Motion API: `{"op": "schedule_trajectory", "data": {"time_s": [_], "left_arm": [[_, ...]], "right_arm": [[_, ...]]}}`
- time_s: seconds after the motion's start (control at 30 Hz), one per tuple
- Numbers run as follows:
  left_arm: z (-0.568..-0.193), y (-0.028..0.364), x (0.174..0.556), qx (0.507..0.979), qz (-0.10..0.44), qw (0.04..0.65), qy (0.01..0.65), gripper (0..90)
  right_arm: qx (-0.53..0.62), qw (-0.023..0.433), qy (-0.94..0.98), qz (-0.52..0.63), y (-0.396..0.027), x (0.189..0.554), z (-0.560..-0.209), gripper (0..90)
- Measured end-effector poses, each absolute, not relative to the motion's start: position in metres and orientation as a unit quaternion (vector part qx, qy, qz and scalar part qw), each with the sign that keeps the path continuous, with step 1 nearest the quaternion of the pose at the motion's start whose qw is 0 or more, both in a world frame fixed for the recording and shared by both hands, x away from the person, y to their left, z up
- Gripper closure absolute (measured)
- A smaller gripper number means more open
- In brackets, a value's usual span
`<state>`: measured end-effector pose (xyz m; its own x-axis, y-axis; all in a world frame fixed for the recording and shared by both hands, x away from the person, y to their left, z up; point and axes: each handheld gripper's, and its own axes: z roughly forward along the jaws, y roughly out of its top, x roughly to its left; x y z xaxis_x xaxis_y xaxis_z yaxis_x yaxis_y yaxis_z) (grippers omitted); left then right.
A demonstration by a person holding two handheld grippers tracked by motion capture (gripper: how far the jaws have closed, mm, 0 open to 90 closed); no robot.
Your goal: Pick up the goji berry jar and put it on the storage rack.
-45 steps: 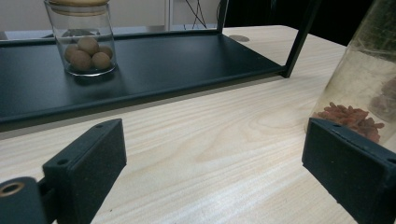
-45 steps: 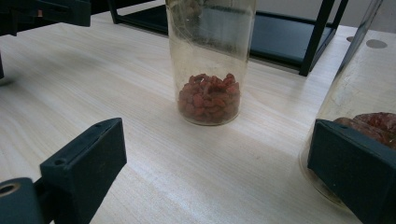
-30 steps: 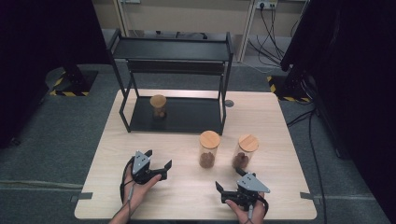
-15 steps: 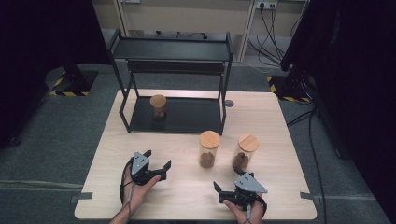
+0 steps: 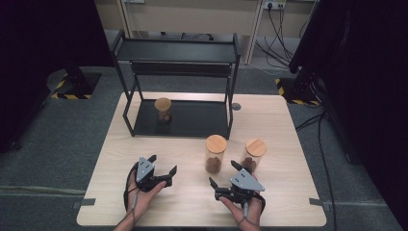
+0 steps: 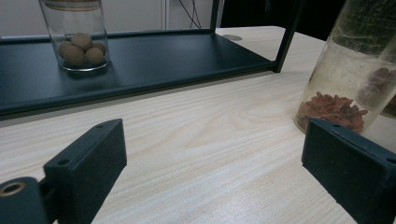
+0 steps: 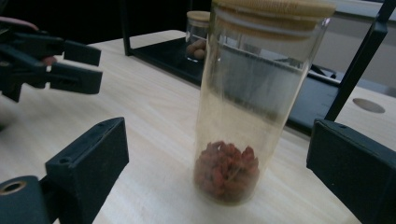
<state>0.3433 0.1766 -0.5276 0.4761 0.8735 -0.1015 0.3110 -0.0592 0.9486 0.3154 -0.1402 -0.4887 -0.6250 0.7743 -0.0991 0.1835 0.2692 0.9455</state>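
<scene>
Wooden table [image 5: 288, 120] seen from above. The right gripper [image 5: 223, 175] lies low at the near edge, jaws wide apart and just now narrowing a little, with nothing between the pads. It faces the tall glass jar [image 5: 215, 154] with a wooden lid and red dried berries at its bottom, which stands on the table just ahead of the jaws, untouched. A second lidded jar [image 5: 253, 154] stands just beside it to the right, close to the gripper's far jaw. The left gripper [image 5: 162, 164] rests to the left, jaws apart and empty. Behind the jars stands a black two-tier rack [image 5: 178, 50]; its lower shelf carries a small jar [image 5: 163, 109] of round brown balls. The rack's front right post [image 5: 230, 115] stands just behind the tall jar.
</scene>
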Motion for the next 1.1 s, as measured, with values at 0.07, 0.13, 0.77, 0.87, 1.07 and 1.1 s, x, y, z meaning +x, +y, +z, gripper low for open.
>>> {"op": "schedule_trajectory", "data": {"time_s": [0.07, 0.13, 0.77, 0.87, 1.07, 1.1], "left_arm": [[-0.528, 0.177, 0.343, 0.677, 0.265, 0.529, 0.437, 6.0], [-0.528, 0.177, 0.344, 0.678, 0.265, 0.528, 0.437, 5.9], [-0.527, 0.174, 0.342, 0.682, 0.268, 0.526, 0.431, 5.8], [-0.527, 0.175, 0.343, 0.682, 0.267, 0.526, 0.431, 5.8], [-0.527, 0.174, 0.343, 0.683, 0.268, 0.525, 0.431, 5.8], [-0.527, 0.174, 0.342, 0.683, 0.268, 0.526, 0.431, 5.8]], "right_arm": [[0.329, 0.296, 0.738, 0.509, -0.138, 0.319, -0.486, 7.3], [0.335, 0.302, 0.733, 0.510, -0.136, 0.323, -0.483, 7.8], [0.359, 0.331, 0.717, 0.497, -0.117, 0.356, -0.472, 11.1], [0.364, 0.329, 0.718, 0.494, -0.115, 0.359, -0.473, 12.0], [0.374, 0.324, 0.717, 0.491, -0.111, 0.365, -0.475, 15.8], [0.376, 0.323, 0.716, 0.491, -0.111, 0.366, -0.475, 16.2]]}}
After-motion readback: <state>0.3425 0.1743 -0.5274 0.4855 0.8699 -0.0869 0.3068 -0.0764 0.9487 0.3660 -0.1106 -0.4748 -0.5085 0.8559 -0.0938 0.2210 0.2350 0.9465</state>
